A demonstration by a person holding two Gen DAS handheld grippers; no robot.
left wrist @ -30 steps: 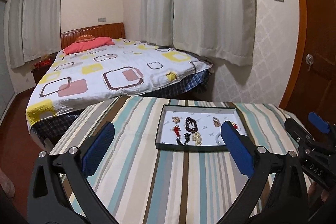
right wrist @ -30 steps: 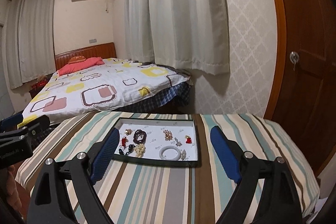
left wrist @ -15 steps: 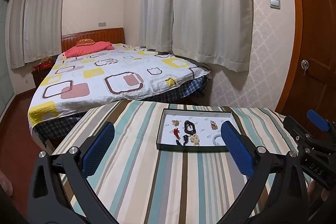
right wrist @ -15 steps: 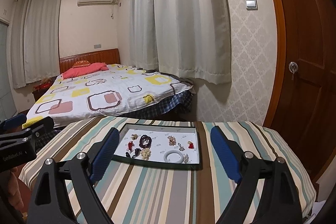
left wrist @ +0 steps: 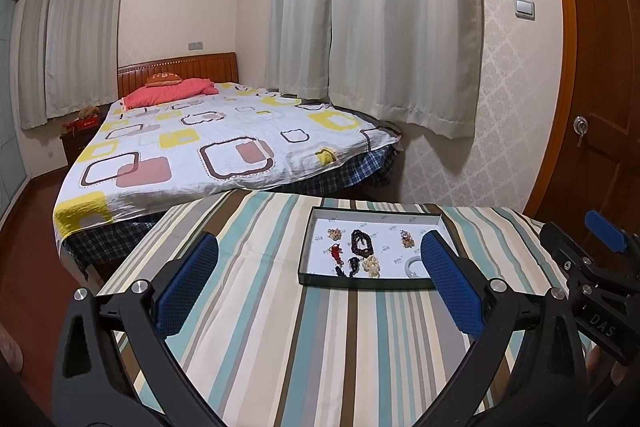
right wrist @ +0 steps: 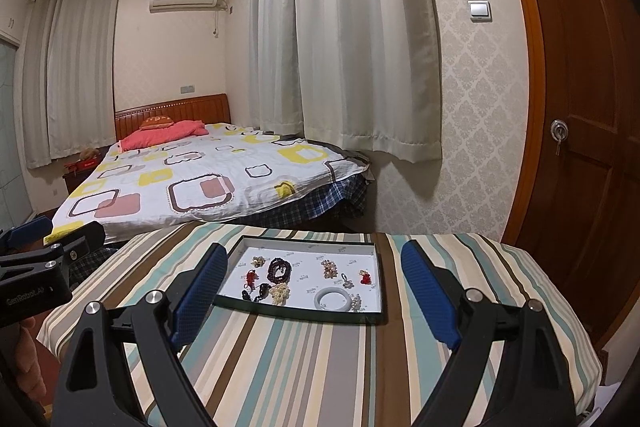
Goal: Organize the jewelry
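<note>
A dark shallow tray point(left wrist: 305, 259) point(right wrist: 308, 311) with a white floor sits on a striped tablecloth. In it lie several jewelry pieces: a dark bead bracelet point(left wrist: 361, 243) point(right wrist: 281, 267), a white bangle point(right wrist: 332, 299), a red charm point(left wrist: 336, 251) point(right wrist: 365, 279), pale bead clusters point(right wrist: 280, 293). My left gripper point(left wrist: 320, 267) is open and empty, held above the cloth short of the tray. My right gripper point(right wrist: 314, 285) is open and empty, its fingers framing the tray from the near side. Each gripper shows at the edge of the other's view.
The striped table point(left wrist: 260, 327) point(right wrist: 280, 367) ends just behind the tray. Beyond it stands a bed point(left wrist: 208, 147) with a patterned cover. Curtains hang at the back. A wooden door point(right wrist: 584, 127) is on the right.
Both grippers have tilted up and pulled back a little, so the tray sits lower and smaller in both views. Both stay open. Nothing in the tray has moved.
</note>
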